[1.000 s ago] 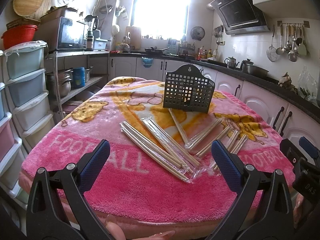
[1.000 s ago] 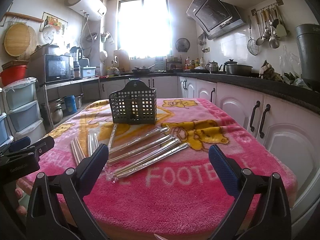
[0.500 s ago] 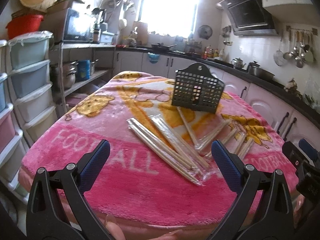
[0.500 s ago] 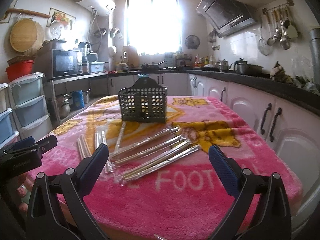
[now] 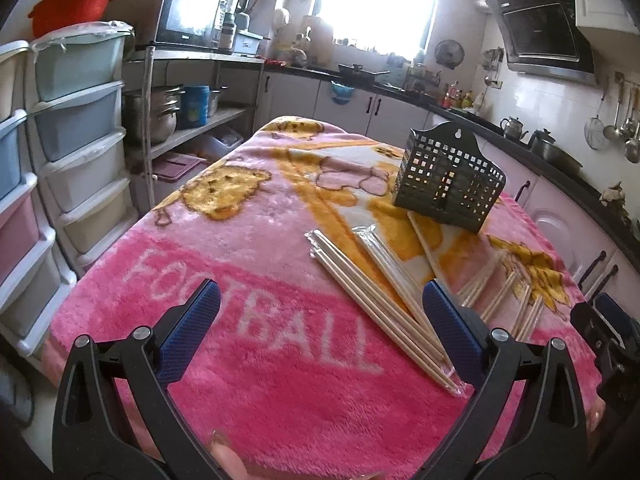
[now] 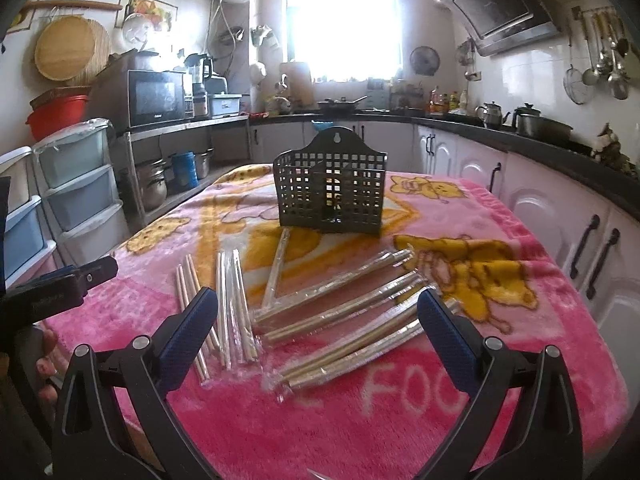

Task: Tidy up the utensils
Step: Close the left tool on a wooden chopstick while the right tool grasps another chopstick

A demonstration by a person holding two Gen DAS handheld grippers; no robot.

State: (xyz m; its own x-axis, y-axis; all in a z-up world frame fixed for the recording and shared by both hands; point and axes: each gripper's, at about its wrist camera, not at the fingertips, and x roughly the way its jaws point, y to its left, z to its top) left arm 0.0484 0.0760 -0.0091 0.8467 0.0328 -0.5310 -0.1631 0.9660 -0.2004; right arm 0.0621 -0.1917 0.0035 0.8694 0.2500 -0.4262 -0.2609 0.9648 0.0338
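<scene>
Wrapped chopsticks [image 6: 336, 312] are lying mid-blanket [image 5: 256, 384], before the black basket [image 6: 331, 190]; you are bringing both gaping, empty grippers, left [image 5: 316, 320] and right [image 6: 318, 320], closer than a second ago, nearing a first pick.

The left gripper [image 5: 320, 330] has its jaws spread wide, nothing between them. The right gripper [image 6: 318, 330] likewise, jaws wide apart and empty.

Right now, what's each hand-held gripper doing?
Left hand-held gripper: open, holding nothing.
Right hand-held gripper: open, holding nothing.
</scene>
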